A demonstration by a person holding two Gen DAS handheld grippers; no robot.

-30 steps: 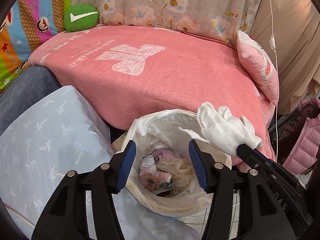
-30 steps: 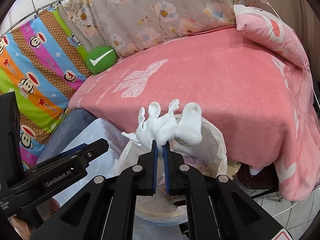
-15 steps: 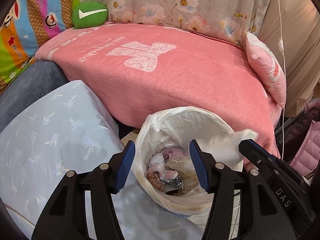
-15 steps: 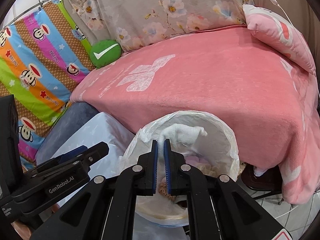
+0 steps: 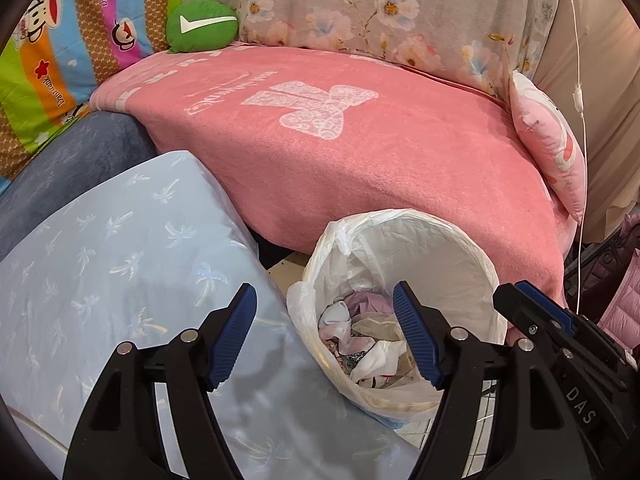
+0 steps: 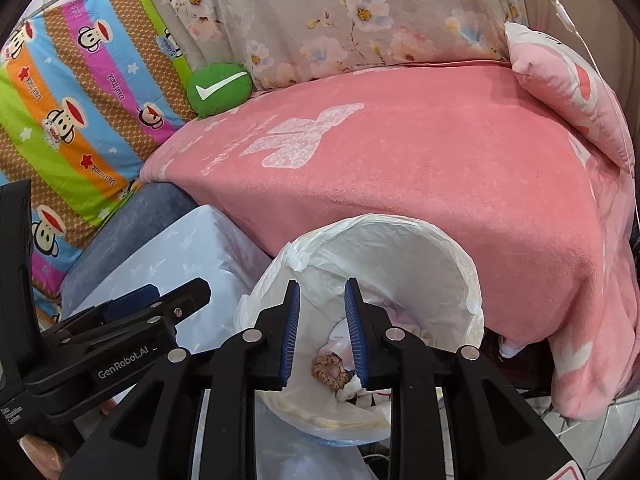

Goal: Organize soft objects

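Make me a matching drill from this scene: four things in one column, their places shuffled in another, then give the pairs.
1. green cushion
2. pink pillow
3. scrunchie
4. pale blue pillow

A. inside the lined bin
B. beside the bin, below the left tongs
C. far corner of the pink blanket
D. blanket's right edge

Pairs: 1-C, 2-D, 3-A, 4-B

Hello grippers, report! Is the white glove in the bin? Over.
Left gripper open, empty. Right gripper just opening, empty, over lined bin. White cloth among clothes inside. Nothing blocking.
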